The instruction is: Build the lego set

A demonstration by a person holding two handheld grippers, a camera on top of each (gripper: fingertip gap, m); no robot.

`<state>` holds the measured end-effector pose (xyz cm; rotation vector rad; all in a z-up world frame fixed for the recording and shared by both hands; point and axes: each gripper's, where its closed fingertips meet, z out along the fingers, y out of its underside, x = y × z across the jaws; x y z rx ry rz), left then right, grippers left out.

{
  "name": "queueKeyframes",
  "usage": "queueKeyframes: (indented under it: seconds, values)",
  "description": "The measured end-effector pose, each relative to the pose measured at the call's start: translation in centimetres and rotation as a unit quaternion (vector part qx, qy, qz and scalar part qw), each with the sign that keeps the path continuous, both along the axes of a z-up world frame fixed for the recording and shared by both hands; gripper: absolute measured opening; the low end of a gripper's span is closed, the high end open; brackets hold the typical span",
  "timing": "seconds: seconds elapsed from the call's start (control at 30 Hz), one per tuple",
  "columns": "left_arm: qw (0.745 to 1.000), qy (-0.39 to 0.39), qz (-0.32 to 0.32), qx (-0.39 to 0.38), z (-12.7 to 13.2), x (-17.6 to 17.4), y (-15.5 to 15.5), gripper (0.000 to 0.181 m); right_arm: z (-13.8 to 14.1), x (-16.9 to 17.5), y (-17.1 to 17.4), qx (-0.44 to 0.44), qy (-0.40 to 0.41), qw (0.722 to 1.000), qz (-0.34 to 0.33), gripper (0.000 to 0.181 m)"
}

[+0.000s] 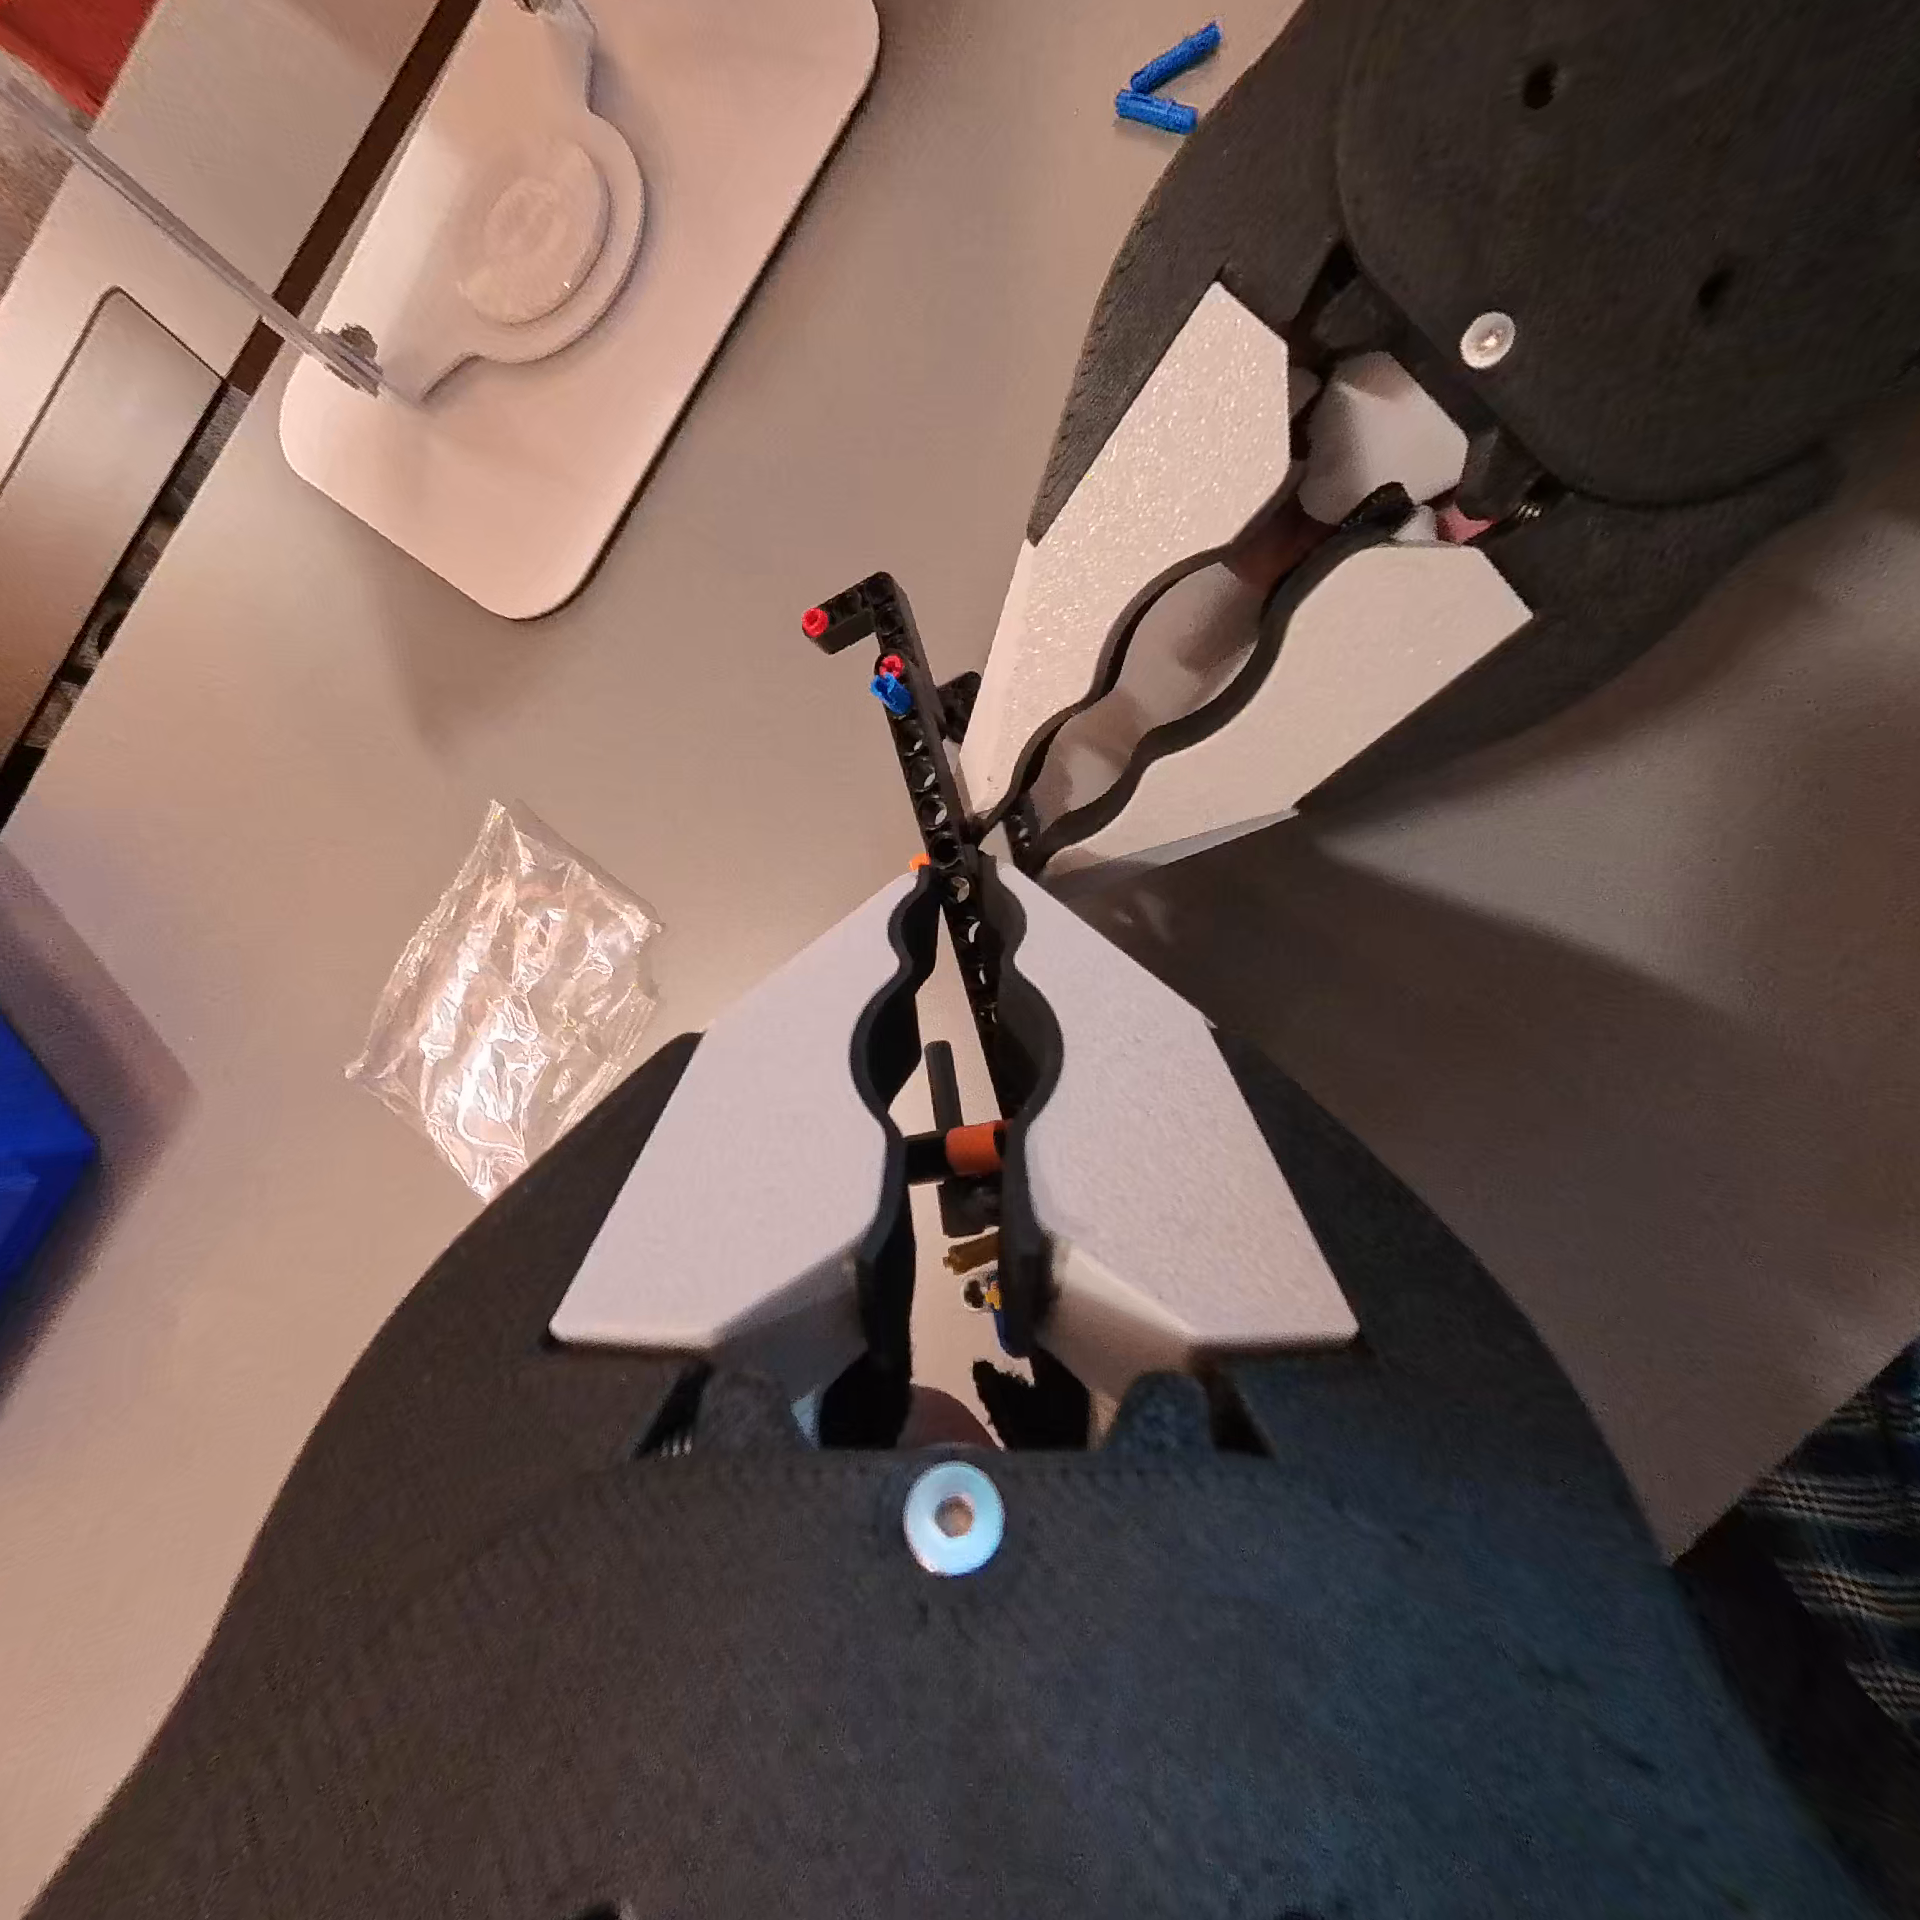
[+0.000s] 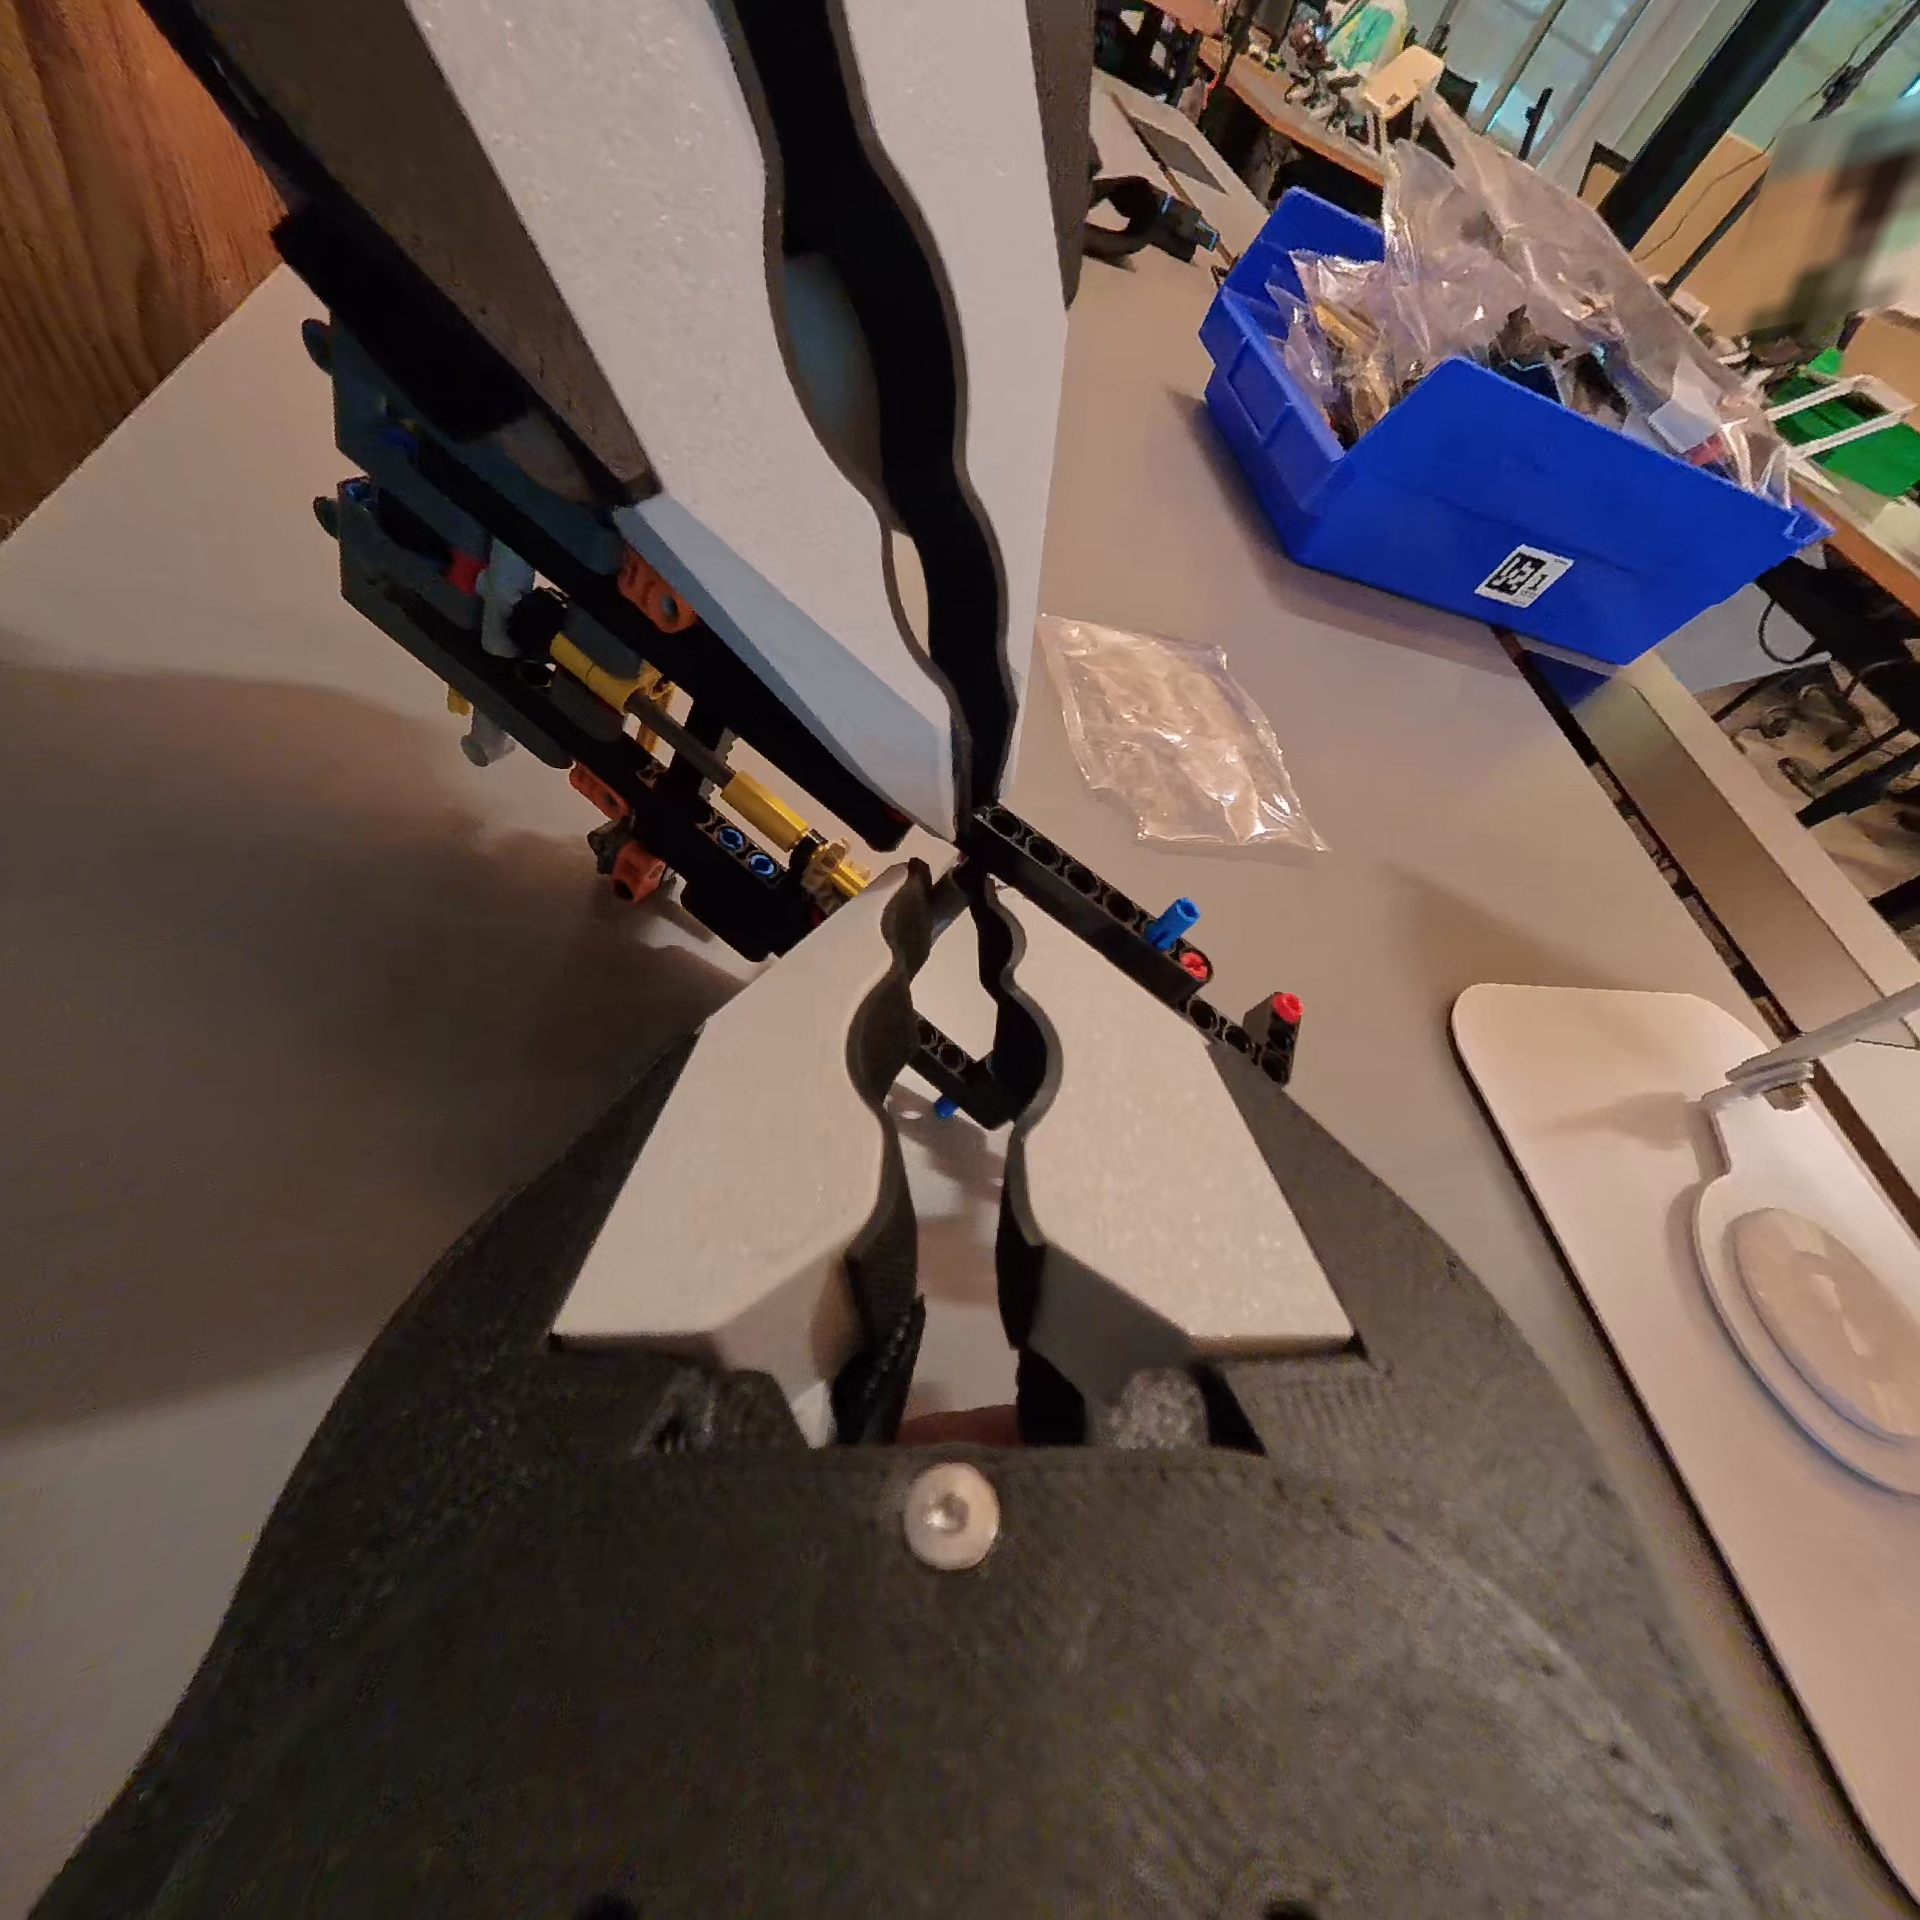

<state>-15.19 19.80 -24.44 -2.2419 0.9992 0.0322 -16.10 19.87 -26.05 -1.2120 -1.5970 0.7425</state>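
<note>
We see the black lego frame held above the desk. Our left tongs pinch its long holed beam; our right tongs pinch a short black beam at its side. A clear bag lies at nine o'clock of them.

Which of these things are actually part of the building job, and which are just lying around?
In use: left gripper; right gripper; lego assembly; long black beam; loose blue pins.

Lying about: empty clear bag; blue bin; white pad.
</note>
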Motion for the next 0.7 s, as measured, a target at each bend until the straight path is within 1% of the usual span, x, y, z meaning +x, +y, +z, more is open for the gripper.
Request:
queueKeyframes:
  seconds: [0.23,0.33,0.47,0.6,0.67,0.7]
  values:
    - [1.0,0.026,-0.01,-0.01,-0.2,0.0,0.0,0.005,0.0,0.1,-0.1,0.016,0.001,1.0,-0.002,0.005]
    - [1.0,0.012,-0.004,-0.01,-0.2,0.0,0.0,0.005,0.0,0.1,-0.2,0.016,0.002,1.0,0.0,0.006]
    - [1.0,0.0,-0.01,-0.006,-0.1,0.5,-0.2,0.005,0.1,0.9,-0.5,0.044,-0.005,0.999,0.019,0.007]
    - [1.0,0.014,-0.014,-0.001,-0.2,0.5,-0.3,0.005,2.5,2.2,-0.7,0.117,0.036,0.992,0.028,0.006]
    - [1.0,0.018,-0.018,-0.004,-0.2,0.7,-0.3,0.005,3.5,2.3,-0.2,0.155,0.047,0.987,0.021,0.018]
    - [1.0,0.019,-0.019,-0.005,-0.2,0.8,-0.4,0.005,3.8,2.1,0.0,0.165,0.046,0.985,0.024,0.019]
